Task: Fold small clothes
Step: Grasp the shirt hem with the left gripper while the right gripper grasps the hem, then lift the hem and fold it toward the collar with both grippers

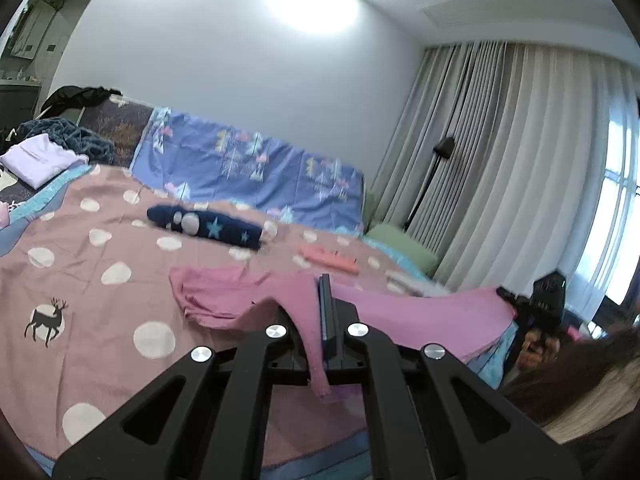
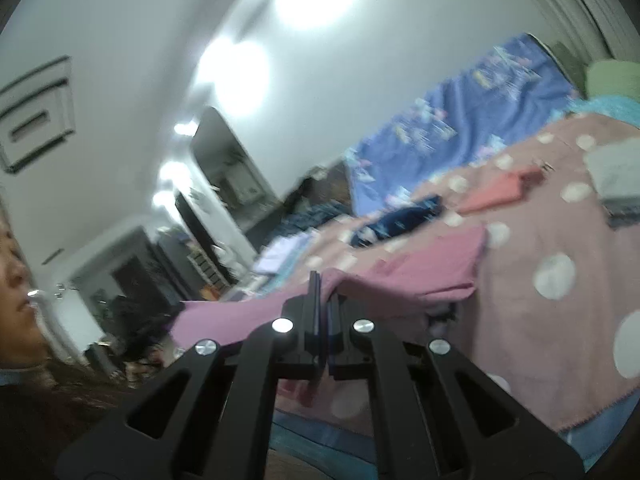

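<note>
A small pink garment (image 1: 248,296) is stretched above the polka-dot bed cover (image 1: 100,240), its far end still resting on the cover. My left gripper (image 1: 325,280) is shut on its near edge, and a strip of cloth hangs down between the pads. In the left wrist view my right gripper (image 1: 506,294) grips the other end at the right. The right wrist view is blurred; there my right gripper (image 2: 315,278) is shut on the pink garment (image 2: 420,276), which spreads to both sides.
A dark blue star-print piece (image 1: 204,226), a folded coral piece (image 1: 330,260) and a white folded piece (image 2: 612,176) lie farther back on the bed. A lavender garment (image 1: 36,158) sits at the far left. Curtains (image 1: 500,152) and a person's hair (image 1: 580,376) are at the right.
</note>
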`<action>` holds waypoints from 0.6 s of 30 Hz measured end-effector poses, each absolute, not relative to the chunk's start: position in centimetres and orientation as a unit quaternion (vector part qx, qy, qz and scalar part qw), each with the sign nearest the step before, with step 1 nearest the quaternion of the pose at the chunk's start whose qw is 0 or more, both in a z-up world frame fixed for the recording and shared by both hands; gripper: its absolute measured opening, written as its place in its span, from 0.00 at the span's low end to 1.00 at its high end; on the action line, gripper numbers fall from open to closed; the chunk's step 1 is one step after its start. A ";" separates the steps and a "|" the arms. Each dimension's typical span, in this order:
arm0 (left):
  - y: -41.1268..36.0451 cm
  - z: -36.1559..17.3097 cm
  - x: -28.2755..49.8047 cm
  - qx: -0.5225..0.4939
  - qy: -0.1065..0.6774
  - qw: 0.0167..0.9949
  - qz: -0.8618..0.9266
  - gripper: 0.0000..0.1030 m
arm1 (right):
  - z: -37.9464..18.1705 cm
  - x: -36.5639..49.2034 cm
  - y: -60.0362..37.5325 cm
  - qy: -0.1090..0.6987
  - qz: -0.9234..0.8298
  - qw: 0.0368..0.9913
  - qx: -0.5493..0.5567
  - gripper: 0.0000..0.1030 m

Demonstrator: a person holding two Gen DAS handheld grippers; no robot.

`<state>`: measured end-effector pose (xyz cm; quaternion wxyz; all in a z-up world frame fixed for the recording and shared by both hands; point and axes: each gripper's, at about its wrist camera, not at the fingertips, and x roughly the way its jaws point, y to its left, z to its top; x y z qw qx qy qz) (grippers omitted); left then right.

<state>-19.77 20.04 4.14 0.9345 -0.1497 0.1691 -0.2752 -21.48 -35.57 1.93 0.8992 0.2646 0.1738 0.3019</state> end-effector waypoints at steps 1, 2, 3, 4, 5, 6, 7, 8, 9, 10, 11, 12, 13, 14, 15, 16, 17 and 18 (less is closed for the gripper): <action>19.6 3.4 -19.0 -0.150 0.182 0.932 -0.274 0.02 | 1.1 -20.7 -35.5 0.186 0.295 0.897 0.270 0.02; 19.4 2.5 -17.8 -0.161 0.200 0.927 -0.272 0.02 | 0.2 -19.8 -35.5 0.199 0.288 0.894 0.280 0.02; 19.3 1.7 -16.7 -0.172 0.215 0.922 -0.271 0.02 | -0.6 -19.1 -35.5 0.208 0.284 0.890 0.290 0.02; 19.4 1.0 -15.9 -0.177 0.225 0.920 -0.267 0.02 | -1.5 -18.1 -35.4 0.217 0.278 0.887 0.299 0.02; 19.4 0.4 -15.0 -0.180 0.233 0.919 -0.261 0.02 | -2.1 -17.4 -35.4 0.222 0.270 0.886 0.303 0.02; 19.4 -0.2 -13.9 -0.185 0.244 0.917 -0.255 0.02 | -2.9 -16.4 -35.4 0.230 0.258 0.886 0.309 0.02; 19.3 -0.7 -13.0 -0.188 0.250 0.916 -0.250 0.02 | -3.4 -15.7 -35.3 0.235 0.252 0.885 0.314 0.02; 19.2 -1.0 -12.4 -0.190 0.253 0.916 -0.247 0.02 | -3.7 -14.9 -35.2 0.238 0.247 0.884 0.319 0.02; 19.2 -1.3 -11.8 -0.191 0.256 0.915 -0.245 0.02 | -4.1 -14.1 -35.1 0.239 0.240 0.884 0.323 0.02; 19.0 -1.5 -11.1 -0.189 0.258 0.916 -0.242 0.02 | -4.4 -13.1 -35.0 0.241 0.231 0.886 0.322 0.02; 18.9 -1.5 -10.6 -0.186 0.259 0.917 -0.240 0.03 | -4.4 -12.5 -35.1 0.242 0.226 0.887 0.321 0.02; 18.7 -1.6 -9.8 -0.181 0.262 0.918 -0.236 0.03 | -4.3 -11.7 -34.9 0.244 0.221 0.889 0.318 0.02; 18.5 -1.6 -9.1 -0.177 0.264 0.919 -0.233 0.03 | -4.3 -10.7 -34.7 0.247 0.215 0.891 0.313 0.02; 18.4 -1.6 -8.4 -0.173 0.267 0.920 -0.230 0.03 | -4.3 -9.8 -34.5 0.250 0.212 0.893 0.308 0.02; 18.2 -1.6 -7.7 -0.171 0.269 0.920 -0.228 0.03 | -4.2 -9.3 -34.3 0.252 0.211 0.894 0.305 0.02; 18.0 -1.7 -6.9 -0.167 0.273 0.921 -0.225 0.03 | -4.2 -8.3 -34.1 0.254 0.210 0.894 0.302 0.02; 17.9 -1.7 -6.2 -0.163 0.276 0.921 -0.222 0.03 | -4.2 -7.4 -33.9 0.256 0.209 0.895 0.300 0.02; 17.8 -1.7 -5.5 -0.160 0.278 0.921 -0.221 0.03 | -4.2 -6.4 -33.8 0.258 0.209 0.895 0.298 0.02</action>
